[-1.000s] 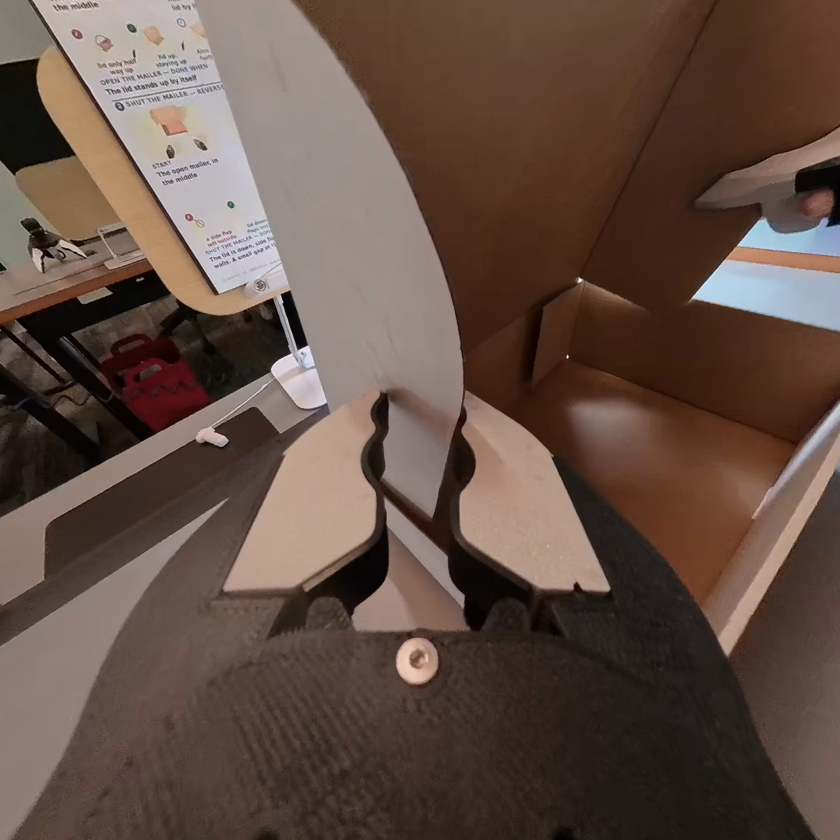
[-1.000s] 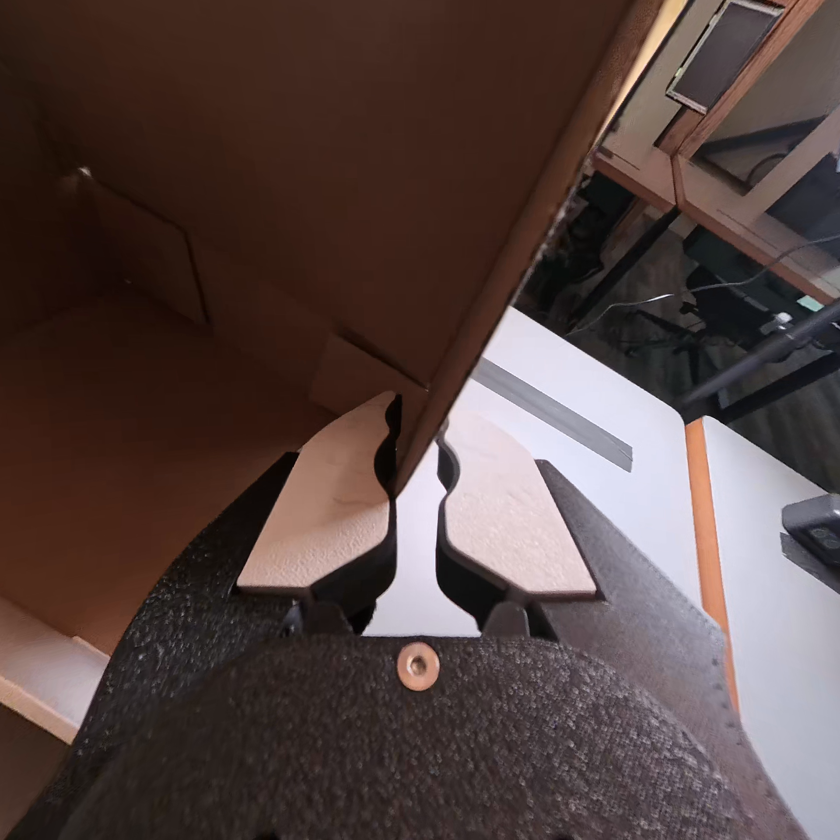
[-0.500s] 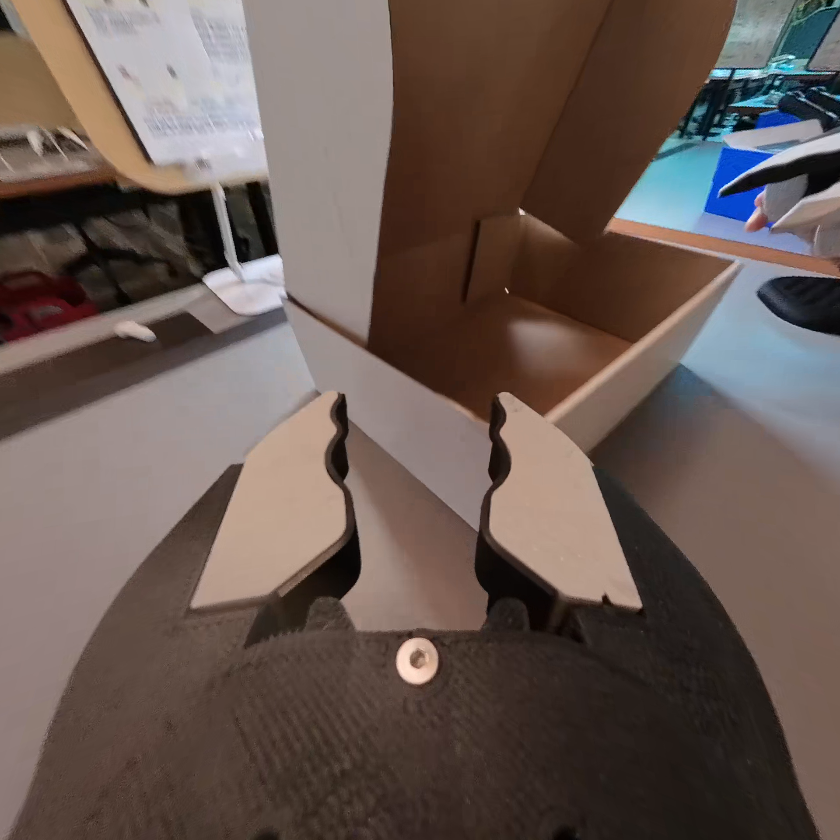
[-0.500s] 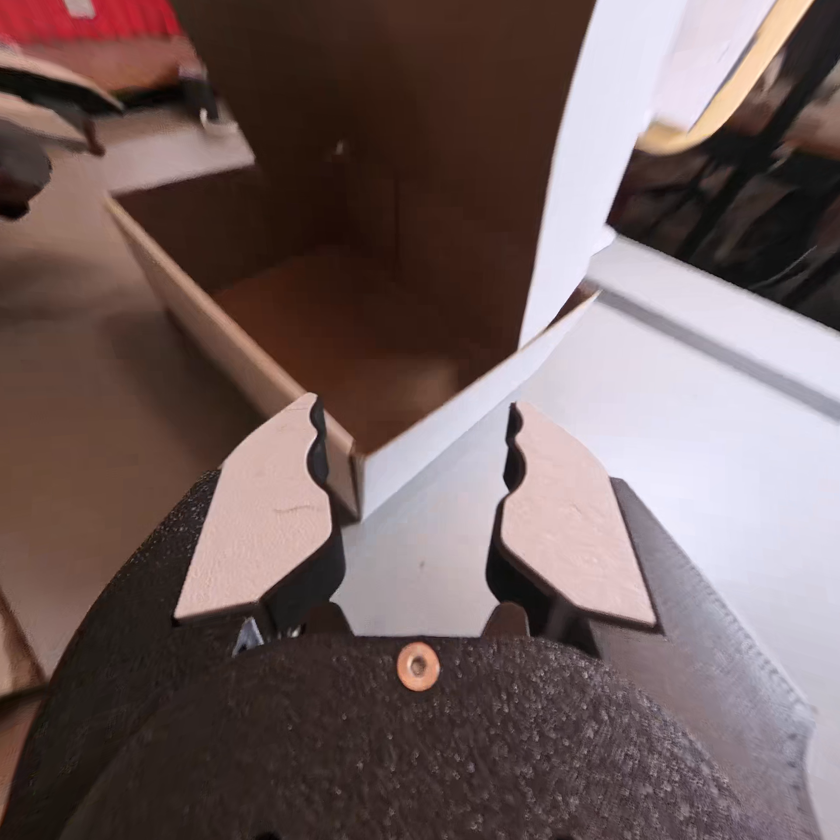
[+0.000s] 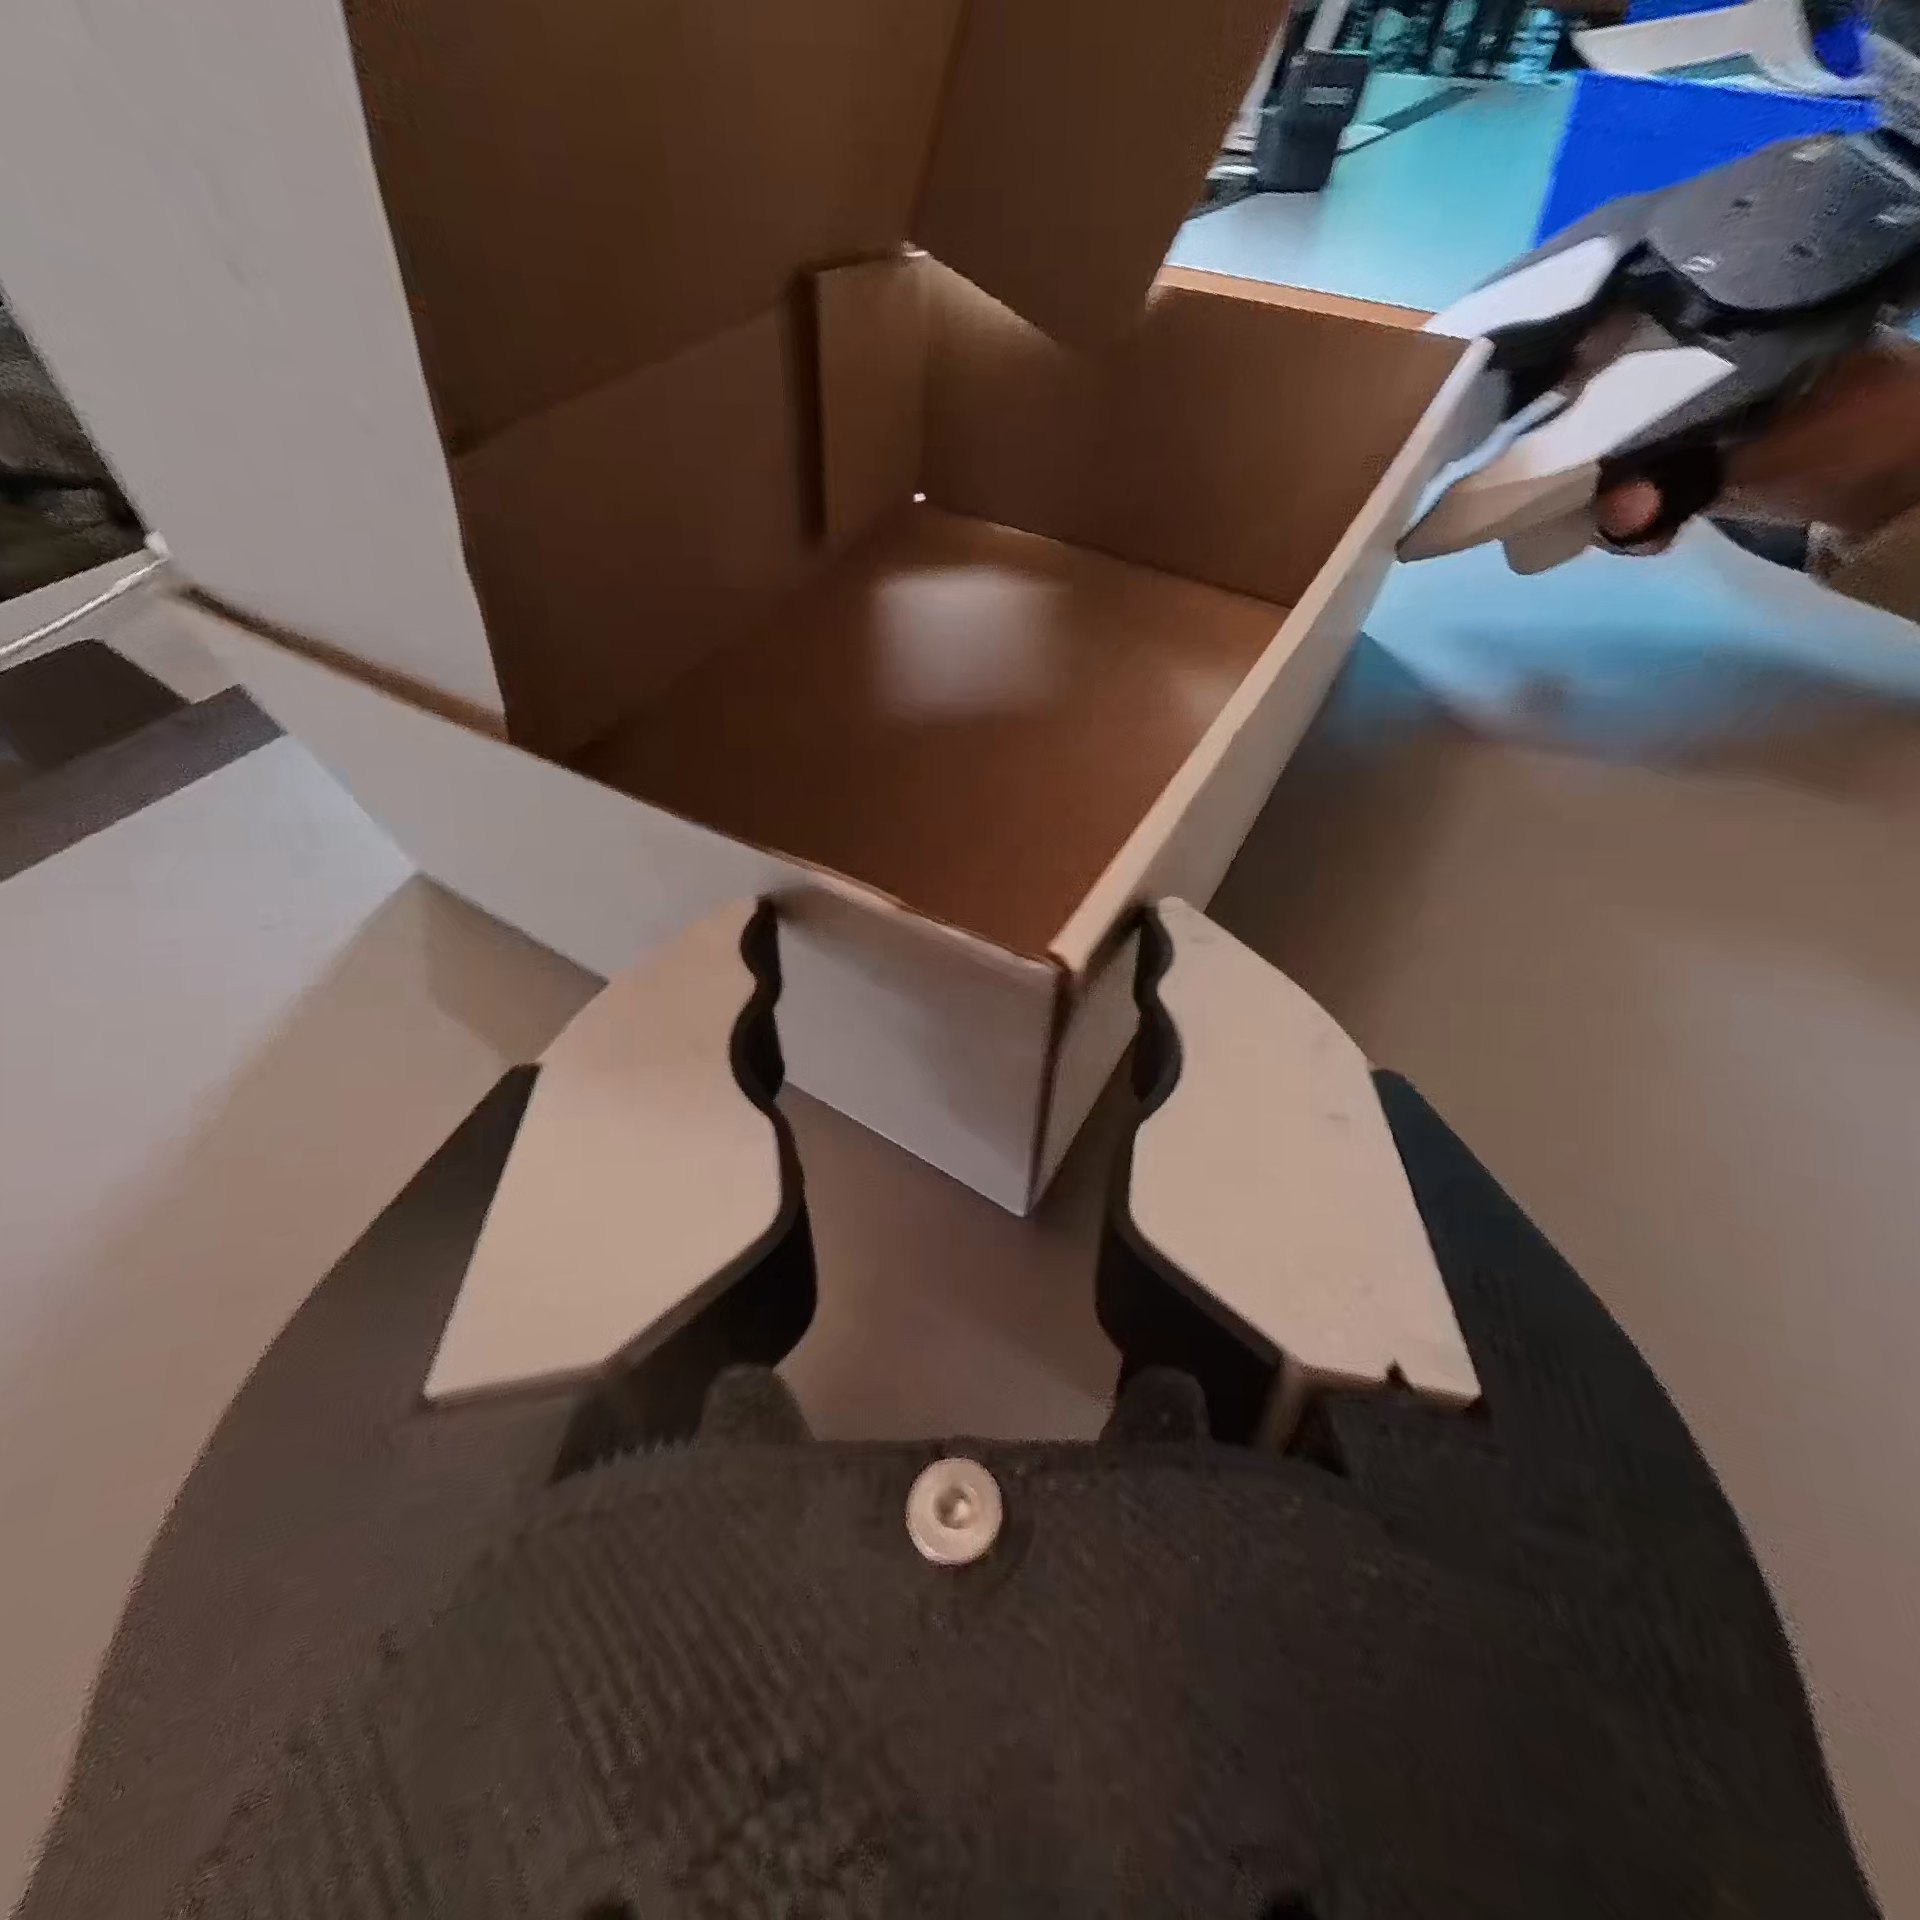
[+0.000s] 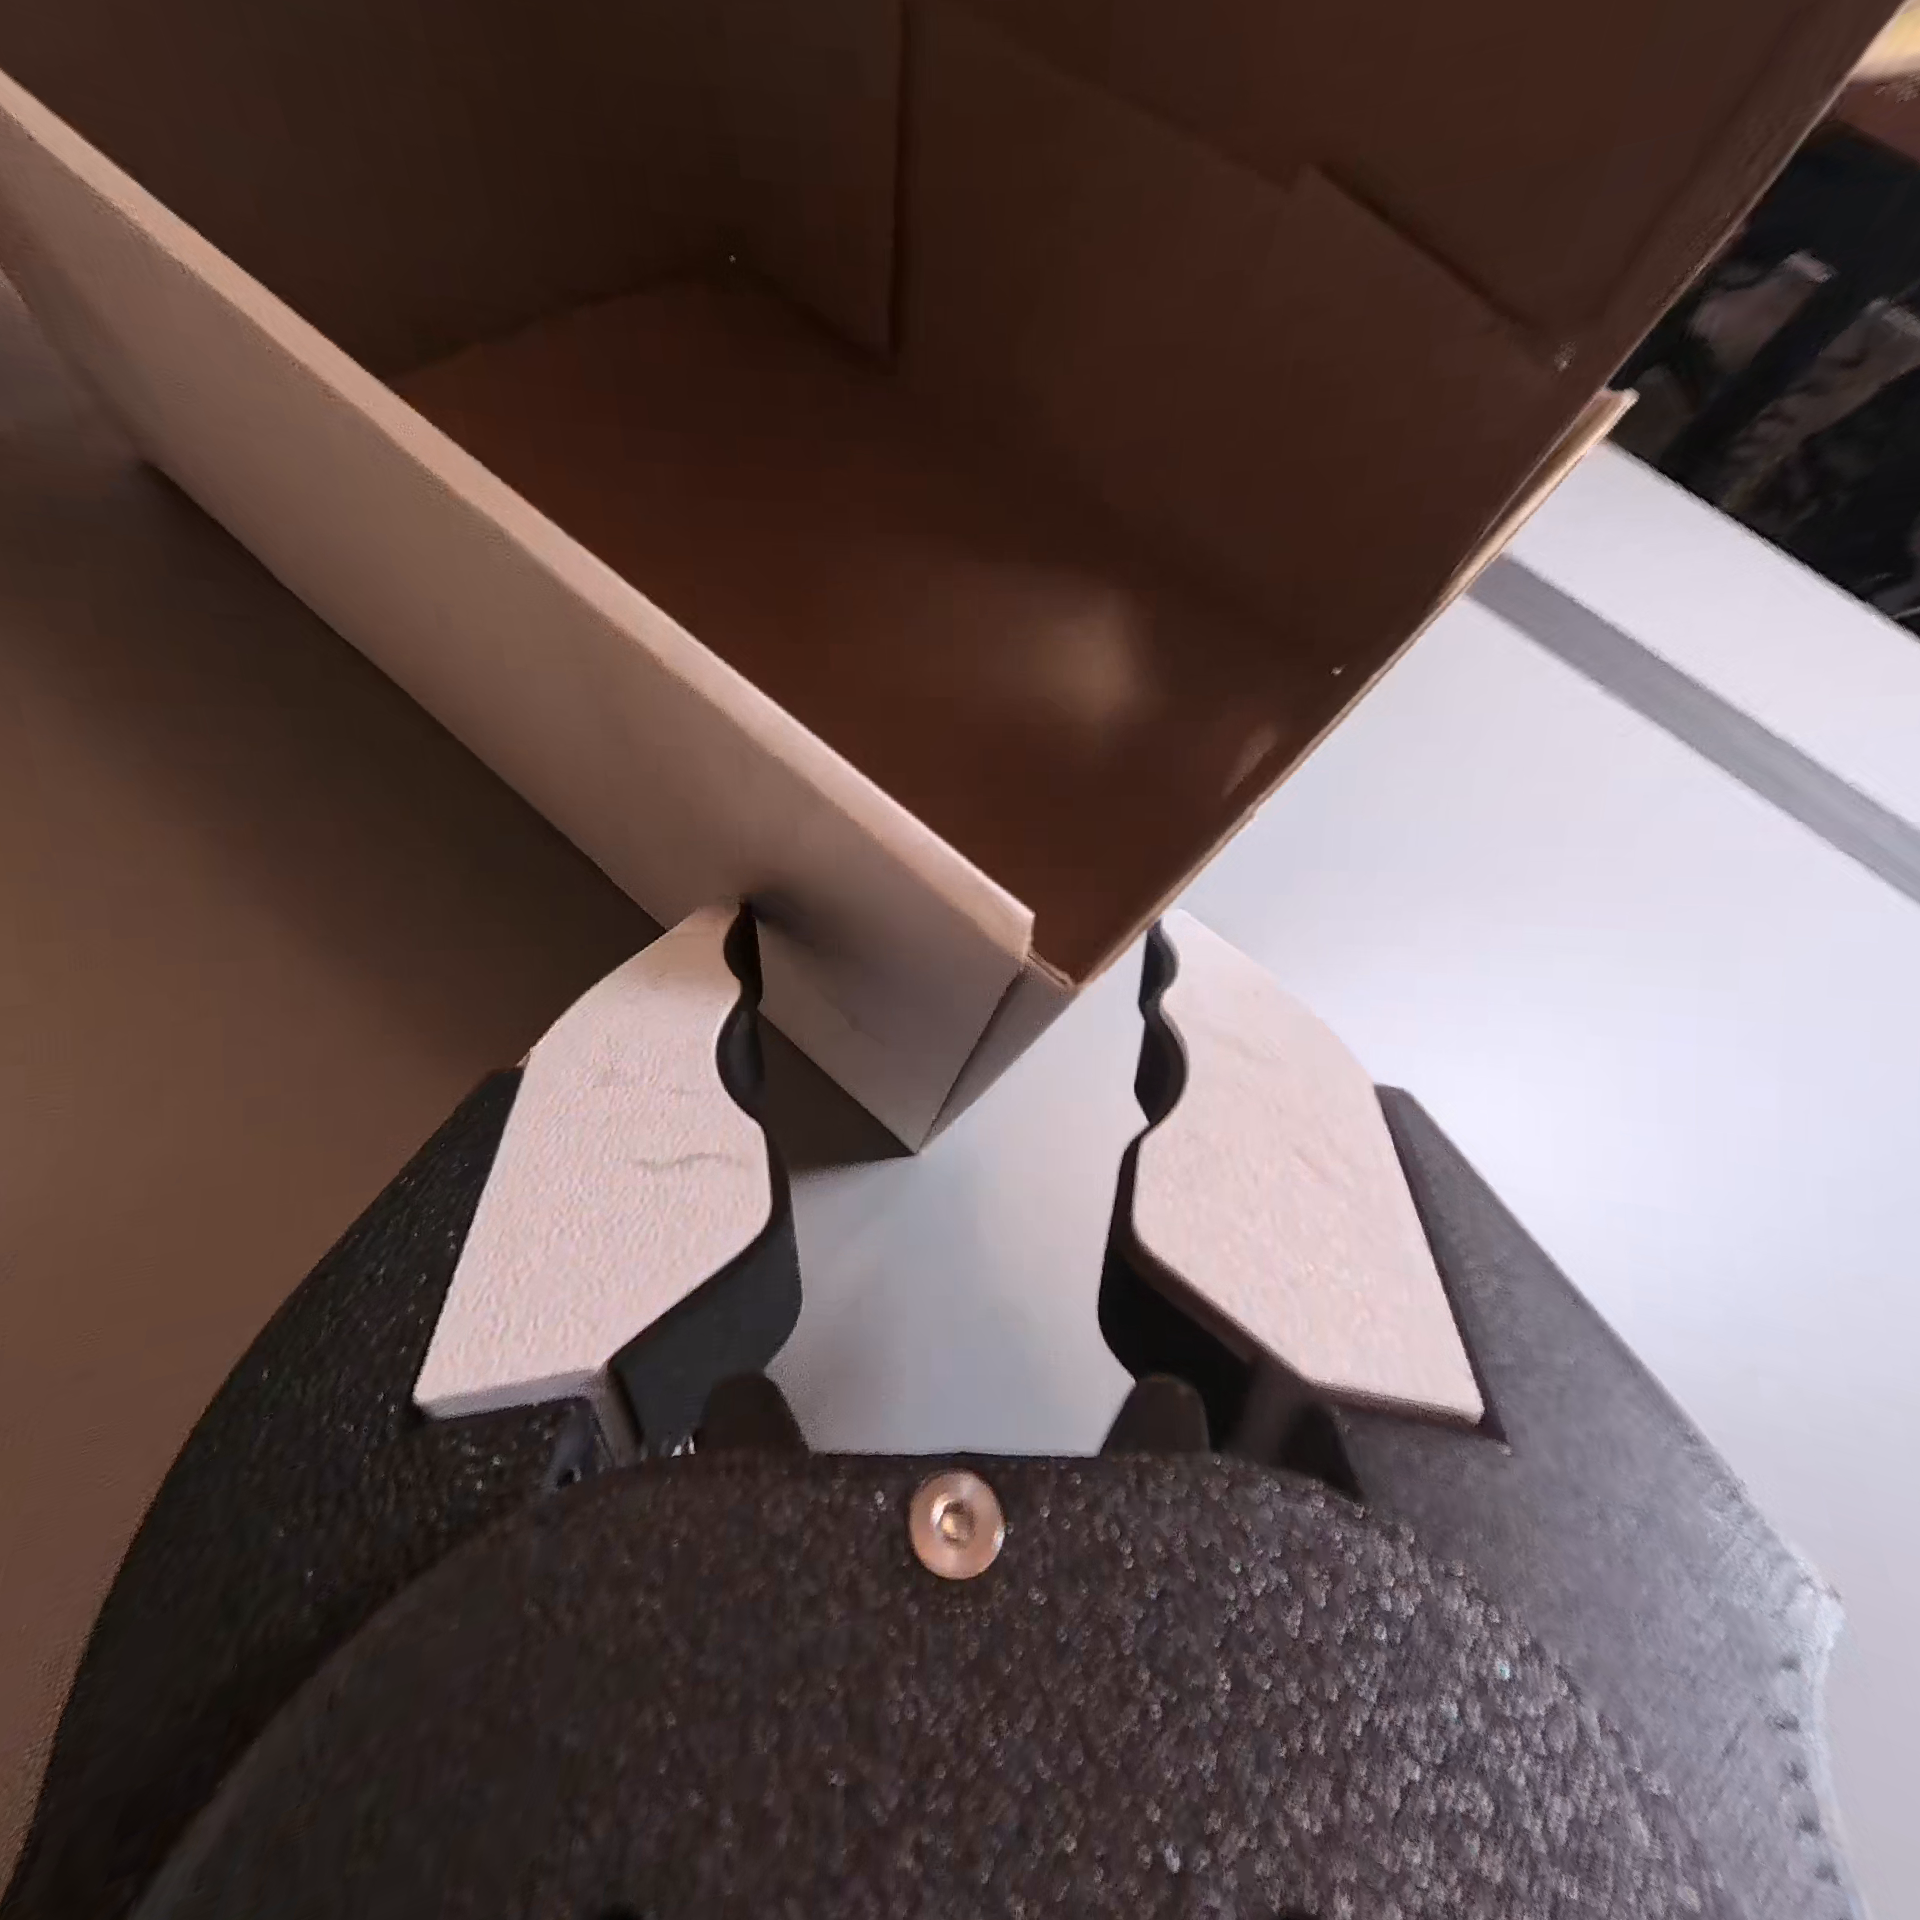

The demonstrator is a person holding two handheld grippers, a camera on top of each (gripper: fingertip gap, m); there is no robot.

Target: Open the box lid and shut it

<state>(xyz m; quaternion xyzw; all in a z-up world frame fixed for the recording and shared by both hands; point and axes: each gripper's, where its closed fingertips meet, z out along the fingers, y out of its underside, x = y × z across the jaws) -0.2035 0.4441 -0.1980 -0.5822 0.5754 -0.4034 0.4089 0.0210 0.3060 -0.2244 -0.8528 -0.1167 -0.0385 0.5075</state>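
Observation:
The cardboard box [image 5: 904, 1029], white outside and brown inside, stands open and empty on the grey table [image 5: 1558, 935]. Its lid [image 5: 665, 177] stands upright at the back, with a white side flap [image 5: 208, 312] hanging at the left. My left gripper [image 5: 956, 920] is open, its fingers on either side of the box's near corner. My right gripper [image 6: 940, 925] is open and straddles another front corner of the box [image 6: 520, 582]. It also shows in the left wrist view [image 5: 1538, 416], at the far end of the front wall.
A dark strip [image 5: 125, 748] lies on the table to the left of the box. A grey stripe [image 6: 1714, 727] crosses the table at the right. A blue block [image 5: 1683, 135] stands on the floor beyond the table.
Both grippers let go of the lid's side flaps, opened, and came down to the box's front corners. The lid stays upright.

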